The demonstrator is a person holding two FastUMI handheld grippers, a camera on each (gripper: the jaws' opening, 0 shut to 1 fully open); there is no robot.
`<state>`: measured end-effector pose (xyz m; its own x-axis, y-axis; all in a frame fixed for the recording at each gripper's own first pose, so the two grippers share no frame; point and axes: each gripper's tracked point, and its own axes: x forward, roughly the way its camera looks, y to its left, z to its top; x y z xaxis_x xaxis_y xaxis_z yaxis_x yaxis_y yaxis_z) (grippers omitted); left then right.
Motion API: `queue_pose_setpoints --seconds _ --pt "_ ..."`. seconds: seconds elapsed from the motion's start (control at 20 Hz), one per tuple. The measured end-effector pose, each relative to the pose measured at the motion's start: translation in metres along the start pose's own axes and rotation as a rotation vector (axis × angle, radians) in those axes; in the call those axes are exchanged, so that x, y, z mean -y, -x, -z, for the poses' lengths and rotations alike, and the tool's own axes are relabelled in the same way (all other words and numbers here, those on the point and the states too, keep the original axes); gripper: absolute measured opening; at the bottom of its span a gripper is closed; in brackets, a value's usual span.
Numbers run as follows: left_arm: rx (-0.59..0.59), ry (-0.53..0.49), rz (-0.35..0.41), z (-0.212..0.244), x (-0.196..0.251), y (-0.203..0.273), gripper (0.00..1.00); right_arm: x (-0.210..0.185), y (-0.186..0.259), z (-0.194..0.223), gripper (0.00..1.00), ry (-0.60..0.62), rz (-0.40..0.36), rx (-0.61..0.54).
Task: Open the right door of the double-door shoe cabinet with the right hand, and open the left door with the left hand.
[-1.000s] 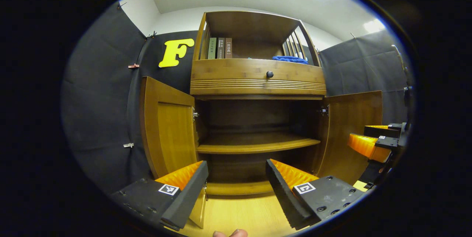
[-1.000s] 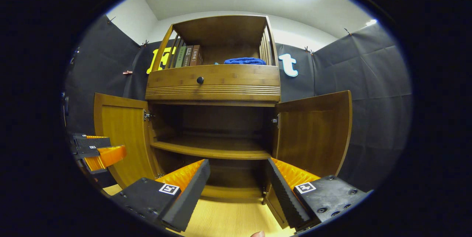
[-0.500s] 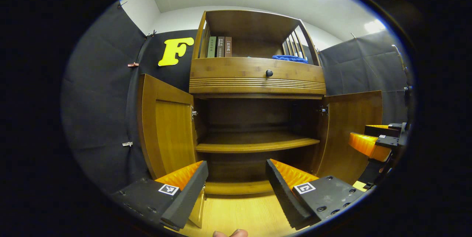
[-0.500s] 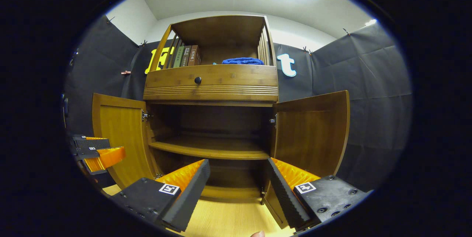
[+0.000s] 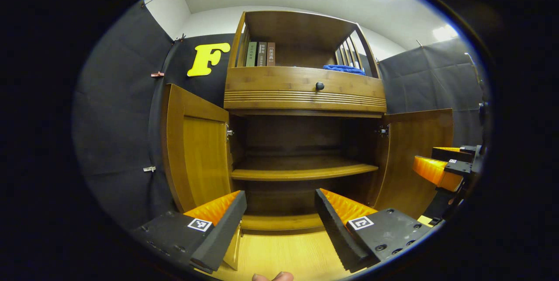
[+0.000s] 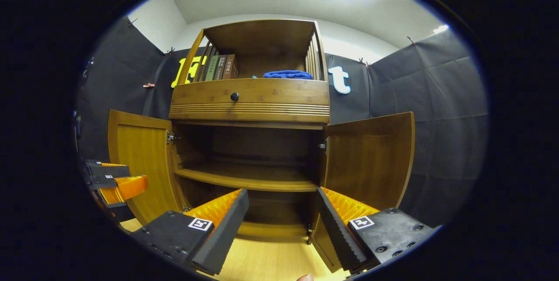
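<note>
With both doors [image 5: 198, 141] swung wide, cabinet [image 6: 249, 158] faces spread right hand-held gripper [image 6: 279, 220].

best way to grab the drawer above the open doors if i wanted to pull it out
Grip the small round black knob at the middle of the drawer front, coming straight in from the front with the fingers either side of it. It is the only part that sticks out; the rest of the front is flat wood with shallow grooves. Both grippers are open and hold nothing, and the right gripper already faces the cabinet squarely.
</note>
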<state>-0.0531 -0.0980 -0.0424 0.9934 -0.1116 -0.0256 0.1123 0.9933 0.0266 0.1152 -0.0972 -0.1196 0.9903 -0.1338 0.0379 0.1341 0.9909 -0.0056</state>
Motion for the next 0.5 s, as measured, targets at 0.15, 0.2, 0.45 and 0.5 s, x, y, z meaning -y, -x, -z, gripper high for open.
queue_pose_setpoints --seconds 0.15,0.2,0.45,0.5 --pt "0.001 -0.005 0.000 0.0000 -0.0010 -0.0014 0.98 -0.0001 -0.0005 -0.0002 0.98 0.001 -0.001 -0.002" --pt "0.001 -0.003 0.000 0.0006 -0.0012 -0.0017 0.98 -0.0005 -0.0005 -0.0004 0.98 0.003 -0.002 -0.002" --pt "0.000 0.004 0.000 0.0009 -0.0005 -0.0016 0.97 -0.0016 0.0001 -0.0029 0.98 0.016 -0.006 0.006" --pt "0.001 0.004 0.001 0.0005 -0.0002 -0.0015 0.97 -0.0017 0.0003 -0.0031 0.98 0.019 -0.007 0.007"
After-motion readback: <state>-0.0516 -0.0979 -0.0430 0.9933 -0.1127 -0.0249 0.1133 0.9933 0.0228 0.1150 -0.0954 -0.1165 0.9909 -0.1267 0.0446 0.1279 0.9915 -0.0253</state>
